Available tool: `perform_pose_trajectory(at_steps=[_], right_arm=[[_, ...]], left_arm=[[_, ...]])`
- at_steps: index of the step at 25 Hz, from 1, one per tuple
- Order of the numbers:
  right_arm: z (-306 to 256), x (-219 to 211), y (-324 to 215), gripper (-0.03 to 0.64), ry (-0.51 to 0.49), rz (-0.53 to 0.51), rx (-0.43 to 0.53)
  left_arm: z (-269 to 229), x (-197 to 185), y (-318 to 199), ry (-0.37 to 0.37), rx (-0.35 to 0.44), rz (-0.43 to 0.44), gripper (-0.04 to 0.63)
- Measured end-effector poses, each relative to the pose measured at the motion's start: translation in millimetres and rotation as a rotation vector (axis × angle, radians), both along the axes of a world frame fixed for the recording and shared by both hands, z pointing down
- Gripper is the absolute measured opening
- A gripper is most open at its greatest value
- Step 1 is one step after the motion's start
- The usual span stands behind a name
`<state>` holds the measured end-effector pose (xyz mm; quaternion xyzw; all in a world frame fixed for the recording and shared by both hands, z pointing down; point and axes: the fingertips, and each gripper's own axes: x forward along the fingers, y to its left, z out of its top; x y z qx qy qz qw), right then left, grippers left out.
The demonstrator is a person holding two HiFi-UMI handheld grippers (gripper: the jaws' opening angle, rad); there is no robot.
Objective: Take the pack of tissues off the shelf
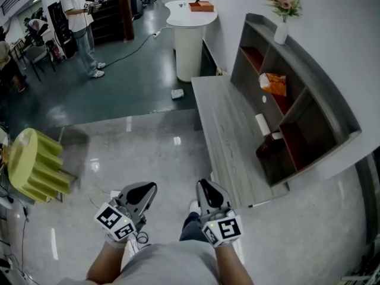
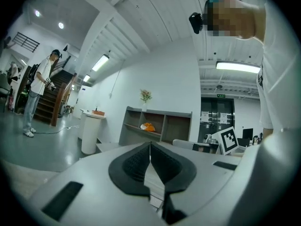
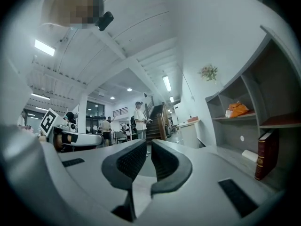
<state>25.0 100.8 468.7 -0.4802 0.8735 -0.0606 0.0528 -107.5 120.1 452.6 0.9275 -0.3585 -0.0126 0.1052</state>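
I am holding both tools low in front of me, well apart from the shelf (image 1: 309,108) that is standing against the wall to my right. My left hand-held gripper (image 2: 150,145) is pointing forward with its jaws pressed together at the tips and nothing between them. My right hand-held gripper (image 3: 148,143) is showing a narrow gap between its jaws, and nothing is sitting in that gap. The pack of tissues (image 1: 274,84), orange and crumpled, is lying on a board in the middle compartment of the shelf, untouched by either tool. Below it, a white roll (image 1: 262,123) is lying on the long grey counter (image 1: 222,129) that is running along the foot of the shelf, and a dark red book (image 3: 265,154) is standing upright just beside the roll. A white vase of flowers (image 1: 281,29) is standing on top of the shelf. Beyond the counter's far end, a white stand (image 1: 189,37) is carrying an orange box, and a person (image 1: 80,25) is standing farther off on the dark floor.
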Motion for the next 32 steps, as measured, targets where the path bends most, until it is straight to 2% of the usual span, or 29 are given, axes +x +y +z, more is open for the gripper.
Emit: perform_pose_trajectory(at_steps=[10, 19, 25, 32], right_arm=[[2, 6, -132, 0.040, 0.014, -0.077, -0.050], [-10, 43, -222, 0.040, 0.024, -0.065, -0.041], [-17, 70, -266, 0.040, 0.044, 0.014, -0.024], [-33, 95, -304, 0.040, 0.057, 0.155, -0.005]], left_arm=[[-7, 16, -128, 0.011, -0.024, -0.063, 0.018], [-19, 52, -211, 0.006, -0.016, -0.061, 0.018], [-21, 69, -245, 0.016, -0.016, -0.020, 0.018], [-23, 79, -279, 0.018, -0.020, 0.114, 0.018]])
